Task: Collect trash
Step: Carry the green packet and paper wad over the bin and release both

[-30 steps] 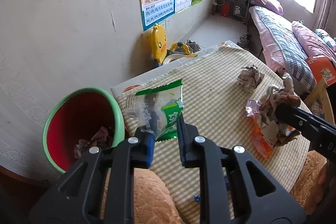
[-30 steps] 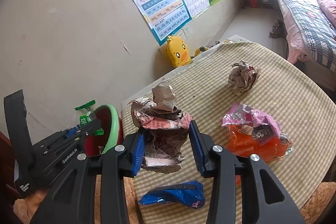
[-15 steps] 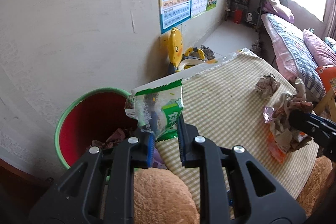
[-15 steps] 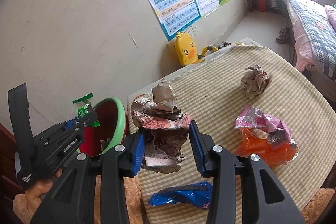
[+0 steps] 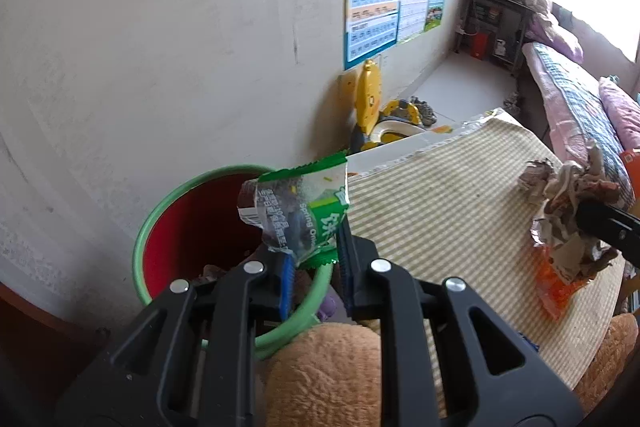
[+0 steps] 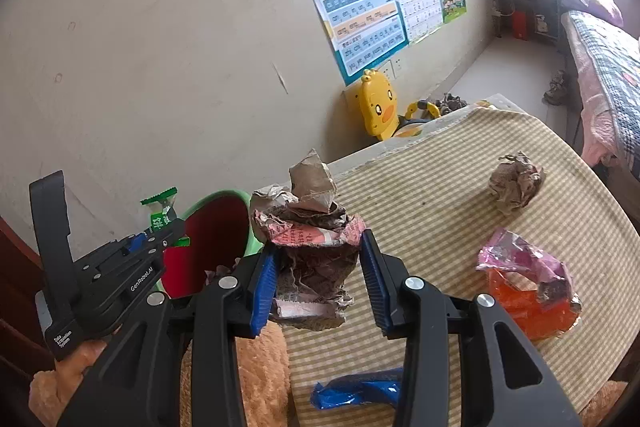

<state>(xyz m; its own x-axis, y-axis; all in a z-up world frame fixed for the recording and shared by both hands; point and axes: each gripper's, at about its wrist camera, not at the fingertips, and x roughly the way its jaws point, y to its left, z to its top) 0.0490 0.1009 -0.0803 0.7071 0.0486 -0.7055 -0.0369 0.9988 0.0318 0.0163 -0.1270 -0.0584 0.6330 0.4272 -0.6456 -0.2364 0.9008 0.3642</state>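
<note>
I have my left gripper clamped on the green snack wrapper, which stands up from the jaws at mid-frame of the left view. The red bin with the green rim sits directly behind and below it, filling the lower left, so I judge the drop is nearly lined up. My right gripper pinches the crumpled paper wad; in its view the bin lies just left of centre, farther off, so the left hand is nearer
</note>
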